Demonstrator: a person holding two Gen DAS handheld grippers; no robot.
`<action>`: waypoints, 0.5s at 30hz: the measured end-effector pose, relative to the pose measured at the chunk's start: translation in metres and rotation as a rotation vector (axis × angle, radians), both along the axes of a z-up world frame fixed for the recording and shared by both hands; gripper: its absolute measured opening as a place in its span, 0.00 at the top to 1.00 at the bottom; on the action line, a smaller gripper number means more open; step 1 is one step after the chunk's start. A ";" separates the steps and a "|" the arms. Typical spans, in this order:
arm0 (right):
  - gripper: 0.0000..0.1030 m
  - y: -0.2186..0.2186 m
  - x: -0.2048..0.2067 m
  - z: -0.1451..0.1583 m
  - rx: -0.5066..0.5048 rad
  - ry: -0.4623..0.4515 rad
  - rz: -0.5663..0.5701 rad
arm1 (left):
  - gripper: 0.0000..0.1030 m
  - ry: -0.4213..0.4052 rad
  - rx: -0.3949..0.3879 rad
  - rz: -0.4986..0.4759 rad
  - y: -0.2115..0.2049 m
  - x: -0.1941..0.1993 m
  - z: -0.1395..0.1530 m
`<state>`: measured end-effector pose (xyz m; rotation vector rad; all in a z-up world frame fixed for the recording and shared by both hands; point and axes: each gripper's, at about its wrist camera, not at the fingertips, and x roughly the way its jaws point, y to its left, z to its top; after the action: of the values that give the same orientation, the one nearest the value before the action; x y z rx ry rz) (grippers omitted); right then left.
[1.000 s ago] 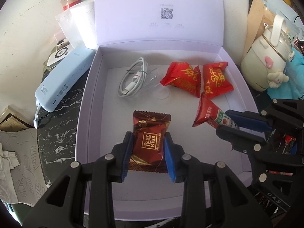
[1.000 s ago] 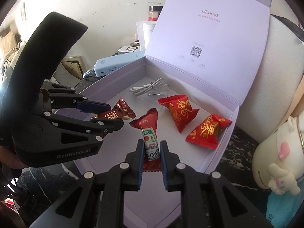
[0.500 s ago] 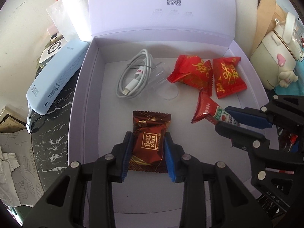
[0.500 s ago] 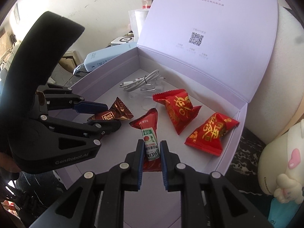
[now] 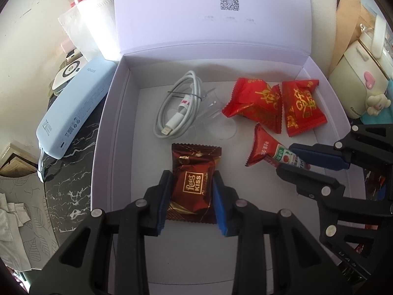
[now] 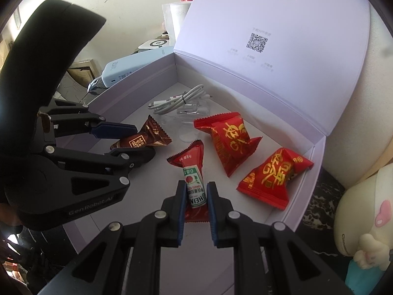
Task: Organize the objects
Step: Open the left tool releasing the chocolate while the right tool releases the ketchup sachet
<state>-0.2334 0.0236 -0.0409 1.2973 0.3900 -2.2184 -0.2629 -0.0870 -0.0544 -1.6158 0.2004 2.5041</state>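
Left gripper (image 5: 191, 184) is clamped on the chocolate packet (image 5: 194, 184), low over the open box (image 5: 118, 127) floor. At its 2 o'clock, right gripper (image 6: 195, 194) pinches the ketchup sachet (image 6: 192, 172).

A pale blue rounded plastic power bank (image 5: 73, 113) lies on the black marble-patterned desk (image 5: 71, 172); a cream plastic kettle with pink heart (image 5: 356, 73) stands opposite.

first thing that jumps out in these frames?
Two red candy packets by the right wall of the open lilac box. In front, the left gripper clamps a brown Ritter Kiss chocolate and the right gripper a Heinz ketchup sachet. A coiled white cable lies behind.
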 end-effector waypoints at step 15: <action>0.83 0.000 -0.011 -0.010 0.042 -0.038 -0.035 | 0.70 -0.008 -0.013 0.022 0.002 -0.004 0.002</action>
<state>-0.2442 0.0232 -0.0506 1.3760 0.4041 -2.2218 -0.2673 -0.0850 -0.0521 -1.6410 0.1999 2.5174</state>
